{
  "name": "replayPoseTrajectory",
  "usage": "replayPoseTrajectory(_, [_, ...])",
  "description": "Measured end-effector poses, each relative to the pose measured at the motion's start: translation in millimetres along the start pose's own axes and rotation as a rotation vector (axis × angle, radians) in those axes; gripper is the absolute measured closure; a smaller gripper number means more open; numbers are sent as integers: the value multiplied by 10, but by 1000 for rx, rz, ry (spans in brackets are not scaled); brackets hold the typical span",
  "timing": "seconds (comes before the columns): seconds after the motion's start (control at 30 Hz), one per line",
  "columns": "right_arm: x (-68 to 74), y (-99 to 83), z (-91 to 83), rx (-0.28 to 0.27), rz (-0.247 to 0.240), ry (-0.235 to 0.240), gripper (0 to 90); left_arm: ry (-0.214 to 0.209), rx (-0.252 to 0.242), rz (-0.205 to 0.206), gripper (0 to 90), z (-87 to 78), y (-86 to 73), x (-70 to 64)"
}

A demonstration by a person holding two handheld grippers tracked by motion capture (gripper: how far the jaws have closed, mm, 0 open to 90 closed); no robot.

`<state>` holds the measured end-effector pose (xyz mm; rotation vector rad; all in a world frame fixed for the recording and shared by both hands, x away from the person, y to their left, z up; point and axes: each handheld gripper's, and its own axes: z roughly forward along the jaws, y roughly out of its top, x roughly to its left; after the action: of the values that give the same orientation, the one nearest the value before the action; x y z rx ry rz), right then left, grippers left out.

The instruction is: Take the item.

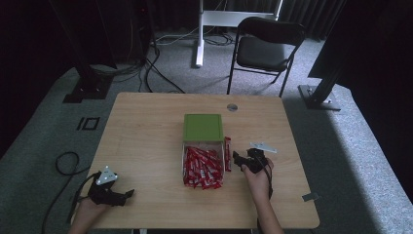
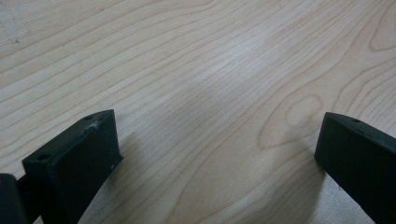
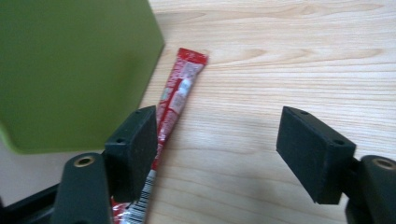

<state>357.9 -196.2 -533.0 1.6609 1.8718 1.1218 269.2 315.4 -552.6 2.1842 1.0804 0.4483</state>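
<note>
Left tongs (image 1: 127,194): near desk (image 1: 146,131) edge, released, over bare wood. Right tongs (image 3: 215,149): released, one jaw touching a loose red sachet (image 3: 175,100). Sachet pile (image 1: 202,167): centre, just beside. Green box (image 1: 203,127): behind pile.

red sachet (image 3: 175,100) partly behind gripper, green lid (image 3: 70,70) cropped

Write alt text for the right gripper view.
The right gripper hangs open over a light wooden table, its two black jaws wide apart. A red sachet lies on the wood, running under the left-hand jaw, beside a green lid at upper left.
</note>
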Motion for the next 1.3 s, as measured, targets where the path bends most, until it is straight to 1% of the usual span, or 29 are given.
replayPoseTrajectory(0.07, [-19, 1, -11, 0, 6, -3, 254, 0, 0, 0, 8, 0, 0, 0])
replayPoseTrajectory(0.13, [-79, -1, -36, -1, 21, -9, 226, 0, 0, 0, 7, 0, 0, 0])
replayPoseTrajectory(0.23, [-145, -6, -65, -3, 37, -16, 210, 0, 0, 0, 7, 0, 0, 0])
replayPoseTrajectory(0.27, [-145, -6, -65, -3, 37, -16, 210, 0, 0, 0, 7, 0, 0, 0])
replayPoseTrajectory(0.37, [-223, -20, -94, -4, 44, -24, 199, 0, 0, 0, 8, 0, 0, 0])
replayPoseTrajectory(0.5, [-265, -29, -113, -3, 47, -36, 194, 0, 0, 0, 7, 0, 0, 0])
replayPoseTrajectory(0.67, [-361, -63, -161, 1, 45, -50, 182, 0, 0, 0, 8, 0, 0, 0])
replayPoseTrajectory(0.83, [-454, -106, -212, 2, 63, -63, 182, 0, 0, 0, 8, 0, 0, 0])
replayPoseTrajectory(0.93, [-502, -139, -242, 9, 56, -74, 182, 0, 0, 0, 7, 0, 0, 0])
replayPoseTrajectory(1.3, [-668, -283, -378, 7, 93, -102, 181, 0, 0, 0, 8, 0, 0, 0])
